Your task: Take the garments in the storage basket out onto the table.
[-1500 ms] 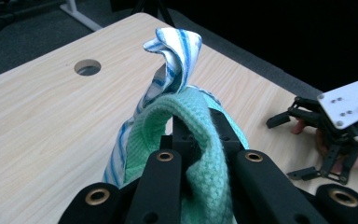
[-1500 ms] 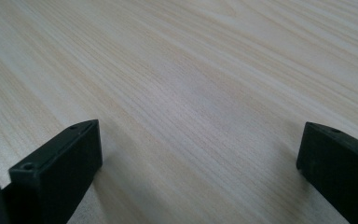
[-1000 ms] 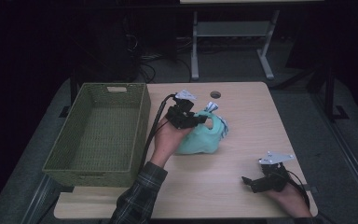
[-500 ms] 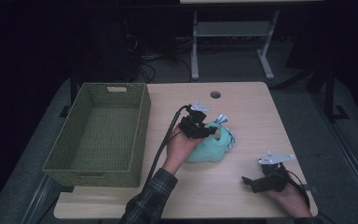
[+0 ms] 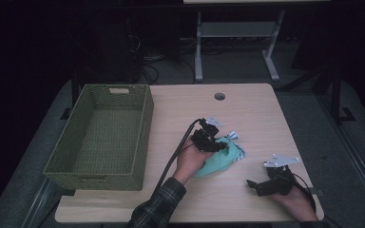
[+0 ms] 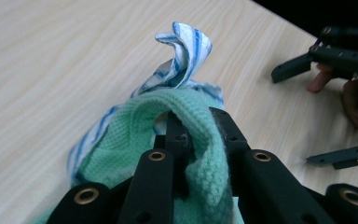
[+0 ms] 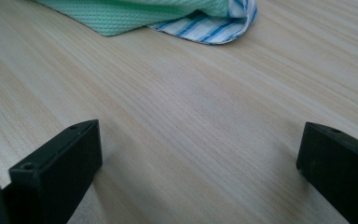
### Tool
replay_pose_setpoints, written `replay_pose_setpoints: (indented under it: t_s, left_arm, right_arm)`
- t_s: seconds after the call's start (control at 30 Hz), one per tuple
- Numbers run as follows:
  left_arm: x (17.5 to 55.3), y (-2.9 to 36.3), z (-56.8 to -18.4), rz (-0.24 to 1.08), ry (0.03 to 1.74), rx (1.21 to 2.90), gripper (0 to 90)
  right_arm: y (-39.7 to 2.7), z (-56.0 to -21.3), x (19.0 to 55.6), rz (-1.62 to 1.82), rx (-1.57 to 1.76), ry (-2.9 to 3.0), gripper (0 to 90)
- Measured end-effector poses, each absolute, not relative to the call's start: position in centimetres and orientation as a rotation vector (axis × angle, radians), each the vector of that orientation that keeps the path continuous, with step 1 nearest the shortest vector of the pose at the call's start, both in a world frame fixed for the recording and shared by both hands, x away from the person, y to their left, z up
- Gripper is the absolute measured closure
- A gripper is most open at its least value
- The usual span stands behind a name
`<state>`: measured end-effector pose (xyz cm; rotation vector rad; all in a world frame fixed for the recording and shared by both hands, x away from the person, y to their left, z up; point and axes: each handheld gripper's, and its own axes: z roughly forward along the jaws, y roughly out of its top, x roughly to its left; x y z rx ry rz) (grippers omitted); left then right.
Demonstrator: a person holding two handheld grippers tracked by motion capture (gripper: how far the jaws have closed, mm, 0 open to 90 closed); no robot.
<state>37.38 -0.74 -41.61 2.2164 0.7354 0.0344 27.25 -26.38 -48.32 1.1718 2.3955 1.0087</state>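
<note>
A: What's biggest on the bench (image 5: 247, 109)?

B: The green woven basket (image 5: 100, 135), along the left side, well apart from the cloths.

A: And the cloths?

B: A mint-green knitted cloth (image 5: 218, 161) lies bunched near the middle of the bench, towards the near edge, with a blue-and-white striped cloth (image 6: 182, 56) under and beside it. One striped corner sticks up on the far side.

A: The left tongs (image 5: 211, 142)?

B: They sit on top of the green cloth. In the left gripper view a fold of the knit runs between the nearly closed jaws, pinched there, though the jaws have just been opening a little.

A: The right tongs (image 5: 266, 183)?

B: Low over the bench at the near right, apart from the cloths. Their jaws stand wide with bare wood between them, holding nothing.
</note>
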Motion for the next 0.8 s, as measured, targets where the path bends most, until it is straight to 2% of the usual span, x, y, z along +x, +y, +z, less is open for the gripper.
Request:
replay_pose_setpoints:
  t_s: [0.2, 0.4, 0.5, 0.63, 0.77, 0.8]
  left_arm:
    - [37.3, -0.9, -42.9, 0.017, 0.729, 2.264, 73.1]
    - [37.3, -0.1, -41.7, 0.026, 0.720, 2.251, 55.8]
    - [37.1, 0.6, -40.7, 0.047, 0.704, 2.235, 50.3]
    - [36.8, 2.2, -39.2, 0.077, 0.698, 2.215, 51.4]
    - [36.4, 3.6, -38.3, 0.112, 0.703, 2.202, 59.7]
    - [36.3, 3.9, -38.2, 0.122, 0.708, 2.191, 65.0]
  right_arm:
    - [-26.4, -48.3, 27.3, 1.007, 1.169, 2.396, 0.0]
    - [-26.4, -48.3, 27.3, 1.009, 1.171, 2.395, 0.0]
    - [-26.4, -48.3, 27.2, 1.009, 1.171, 2.396, 0.0]
    - [-26.4, -48.3, 27.3, 1.007, 1.170, 2.396, 0.0]
    - [-26.4, -48.3, 27.3, 1.007, 1.169, 2.396, 0.0]
    - [-26.4, -48.3, 27.3, 1.008, 1.170, 2.396, 0.0]
